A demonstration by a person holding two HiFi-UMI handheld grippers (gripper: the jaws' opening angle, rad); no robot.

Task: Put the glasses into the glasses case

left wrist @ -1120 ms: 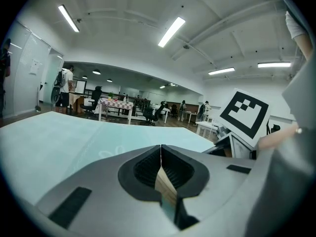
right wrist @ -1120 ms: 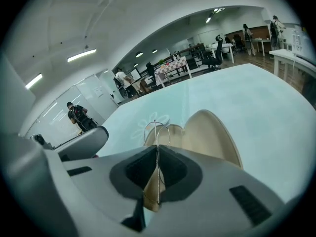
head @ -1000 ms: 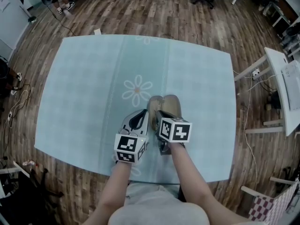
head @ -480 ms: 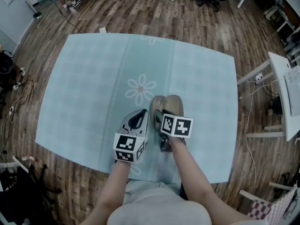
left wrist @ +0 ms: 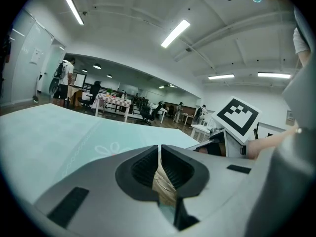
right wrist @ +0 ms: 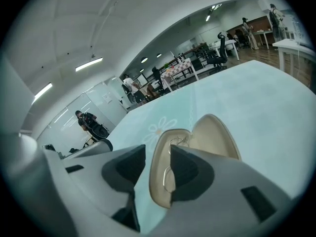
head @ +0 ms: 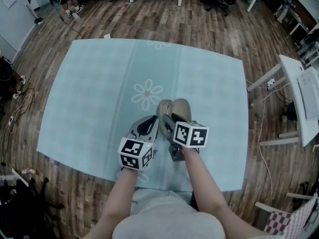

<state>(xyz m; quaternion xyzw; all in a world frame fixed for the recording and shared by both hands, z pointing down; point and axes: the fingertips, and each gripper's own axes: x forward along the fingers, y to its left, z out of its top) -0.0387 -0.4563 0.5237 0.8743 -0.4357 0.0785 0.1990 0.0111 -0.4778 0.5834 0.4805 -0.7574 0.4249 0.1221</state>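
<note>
An open beige glasses case (head: 175,108) lies on the table (head: 99,83) just ahead of both grippers. In the right gripper view the thin wire glasses (right wrist: 167,177) lie inside the case's left half, with the lid (right wrist: 215,135) spread to the right. My right gripper (right wrist: 157,168) hovers just over the case's near end. Its jaws are opening and nothing sits between the pads. My left gripper (left wrist: 160,169) is shut on a beige edge of the case (left wrist: 163,182). In the head view the left gripper (head: 151,125) sits left of the case and the right gripper (head: 168,122) at its near end.
A pale blue cloth with a flower print (head: 146,93) covers the table. The near table edge (head: 164,185) lies close behind the grippers. A white desk (head: 304,98) and cables stand on the wooden floor to the right. People stand far off.
The right gripper's marker cube has shifted slightly to the right and toward the camera. The left gripper and the case stay where they were.
</note>
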